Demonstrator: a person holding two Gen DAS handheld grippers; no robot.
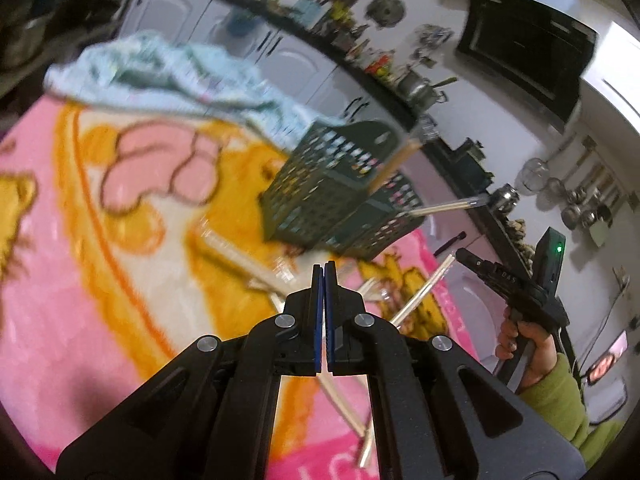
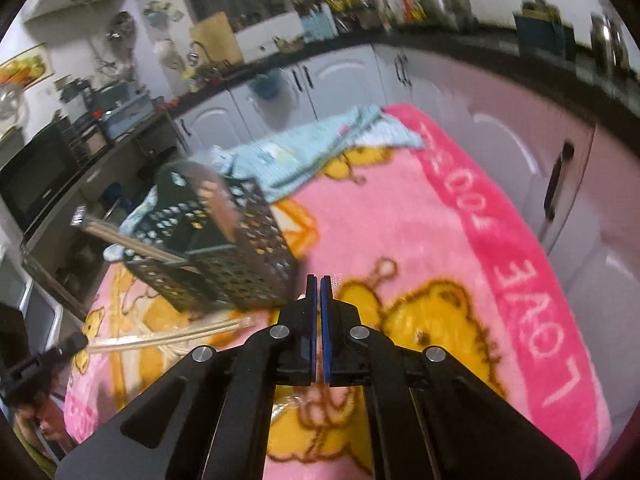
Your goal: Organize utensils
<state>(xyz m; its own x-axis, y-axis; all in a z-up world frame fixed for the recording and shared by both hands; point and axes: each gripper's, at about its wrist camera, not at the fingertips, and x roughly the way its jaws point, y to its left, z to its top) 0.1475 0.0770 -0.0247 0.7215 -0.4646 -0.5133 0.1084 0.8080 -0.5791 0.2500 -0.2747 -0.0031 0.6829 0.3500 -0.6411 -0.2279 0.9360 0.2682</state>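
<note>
Two grippers, both pressed together on nothing — left gripper (image 1: 324,266), right gripper (image 2: 319,278). Green basket (image 1: 340,196) stands on the pink blanket (image 1: 80,280) with chopsticks (image 1: 448,209) poking out; loose chopsticks (image 2: 180,336) lie just beside it. Only the right view shows the "LOVE" border (image 2: 524,320).

A pink cartoon-print blanket (image 2: 440,216) covers the surface, a crumpled pale-blue cloth (image 1: 168,76) at its far edge — behind, white cabinets (image 2: 344,76) and what appears to be a microwave (image 2: 36,180).

Dim indoor light, motion-blurred, fisheye-warped dark edges.
</note>
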